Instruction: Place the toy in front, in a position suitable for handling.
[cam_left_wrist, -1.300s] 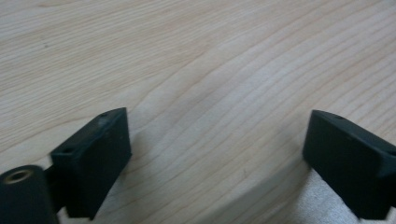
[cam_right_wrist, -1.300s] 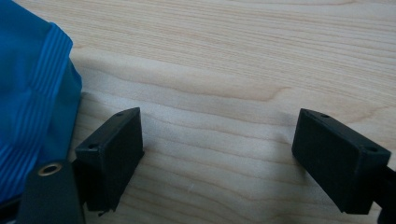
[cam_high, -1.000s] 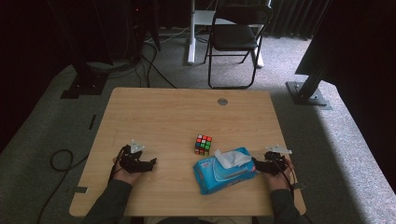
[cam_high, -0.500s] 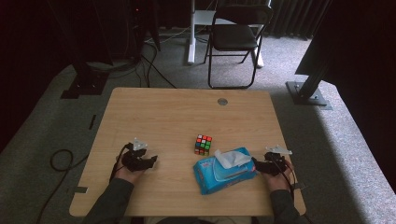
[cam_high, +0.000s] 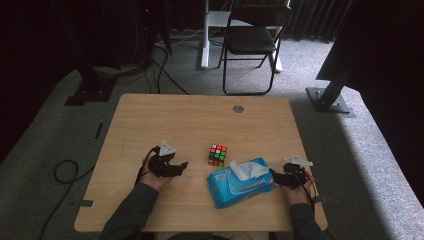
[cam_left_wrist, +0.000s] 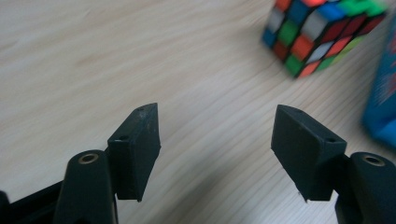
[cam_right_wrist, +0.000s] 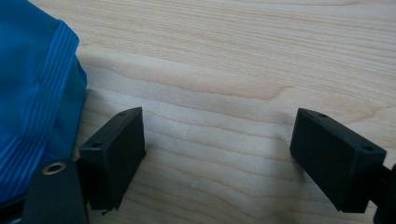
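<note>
Right now the left gripper (cam_high: 181, 166) hangs just above the wooden table (cam_high: 165, 120), its jaws having just been opening, now spread wide with only bare wood between them. At about two o'clock from it, a little apart, stands the puzzle cube (cam_high: 217, 155). The blue wipes pack (cam_high: 239, 182) lies at five o'clock from the cube, a white sheet poking from its top. The right gripper (cam_high: 274, 176) sits at the pack's three o'clock edge, jaws wide apart and holding nothing, one jaw just beside the blue wrapper.
</note>
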